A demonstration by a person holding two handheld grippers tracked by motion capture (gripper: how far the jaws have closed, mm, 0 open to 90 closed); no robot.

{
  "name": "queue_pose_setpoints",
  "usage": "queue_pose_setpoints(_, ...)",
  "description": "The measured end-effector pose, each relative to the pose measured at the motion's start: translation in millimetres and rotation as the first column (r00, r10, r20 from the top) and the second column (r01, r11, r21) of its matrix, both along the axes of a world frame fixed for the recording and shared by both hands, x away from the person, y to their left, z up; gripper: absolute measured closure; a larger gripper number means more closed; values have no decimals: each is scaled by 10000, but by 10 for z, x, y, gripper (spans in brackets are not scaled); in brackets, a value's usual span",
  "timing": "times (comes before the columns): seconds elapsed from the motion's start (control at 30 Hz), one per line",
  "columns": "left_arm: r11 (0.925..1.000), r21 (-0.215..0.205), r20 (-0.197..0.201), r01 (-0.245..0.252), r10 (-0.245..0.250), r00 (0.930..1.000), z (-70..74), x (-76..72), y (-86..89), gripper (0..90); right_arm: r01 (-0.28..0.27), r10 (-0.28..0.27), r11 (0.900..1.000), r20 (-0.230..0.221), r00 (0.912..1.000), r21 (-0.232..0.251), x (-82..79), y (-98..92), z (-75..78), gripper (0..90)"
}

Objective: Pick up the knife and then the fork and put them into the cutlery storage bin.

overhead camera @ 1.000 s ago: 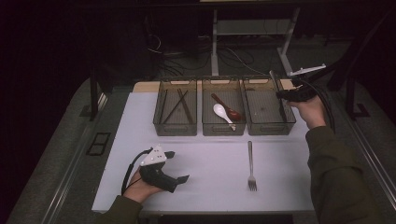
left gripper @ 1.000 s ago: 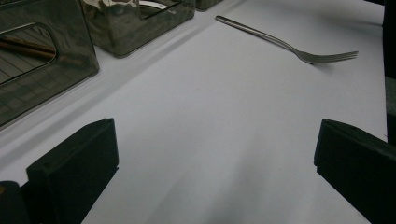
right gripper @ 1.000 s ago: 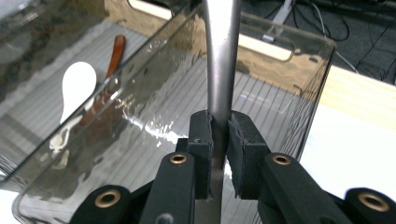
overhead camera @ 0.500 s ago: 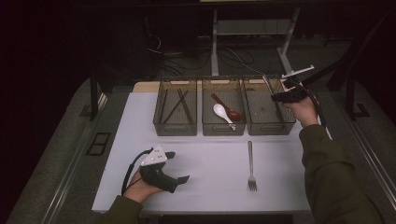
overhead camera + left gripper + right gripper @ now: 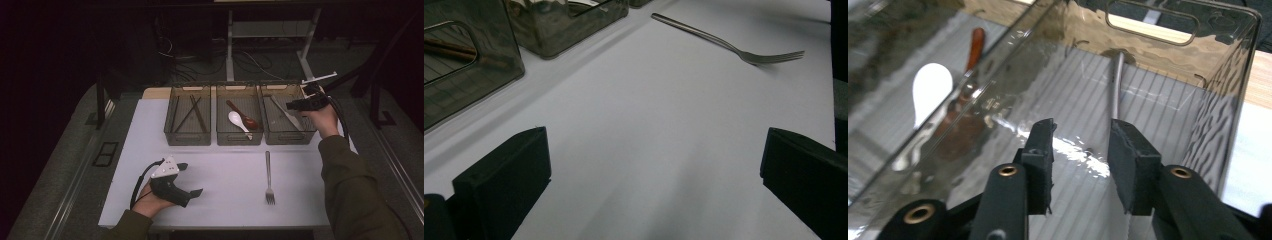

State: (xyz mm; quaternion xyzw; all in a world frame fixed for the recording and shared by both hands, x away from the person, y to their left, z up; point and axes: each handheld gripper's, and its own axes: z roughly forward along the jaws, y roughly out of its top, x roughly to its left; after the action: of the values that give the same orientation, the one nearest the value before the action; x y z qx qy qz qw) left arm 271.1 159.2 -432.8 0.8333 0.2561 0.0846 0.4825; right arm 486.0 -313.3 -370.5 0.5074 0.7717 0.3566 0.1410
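My right gripper (image 5: 294, 105) hovers over the right clear bin (image 5: 287, 136), pointing down into it. Its jaws have just been opening; in the right gripper view they (image 5: 1080, 145) stand apart with nothing pressed between them. A silver utensil (image 5: 1117, 85) lies on the bin floor just beyond the tips, also visible from above (image 5: 285, 112). My left gripper (image 5: 192, 179) rests on the white table near the front left, jaws wide open (image 5: 654, 165) and empty. A metal fork (image 5: 268, 177) lies on the table in front of the bins (image 5: 734, 47).
The middle bin (image 5: 239, 137) holds a white spoon (image 5: 236, 119) and a brown spoon (image 5: 246, 116). The left bin (image 5: 187, 137) holds dark chopsticks (image 5: 192, 114). The table's front edge runs just behind my left hand. Cables and desk legs stand behind the bins.
The right gripper has shifted slightly over the right bin and its jaws have spread apart. The left gripper and the fork on the table have stayed put.
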Motion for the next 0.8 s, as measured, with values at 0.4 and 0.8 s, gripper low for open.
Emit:
queue_pose_setpoints(0.4, 10000, -11, -14, -34, 34, 10000, -4, -5, -11, 0, -781, 729, 9935, 643, 9953, 827, -458, 28, 197, 621)
queue_pose_setpoints(0.8, 10000, 31, -14, -20, 20, 10000, -6, -7, -19, 0, -2224, 2194, 9725, 485, 9744, 691, -1086, 205, 14, 861)
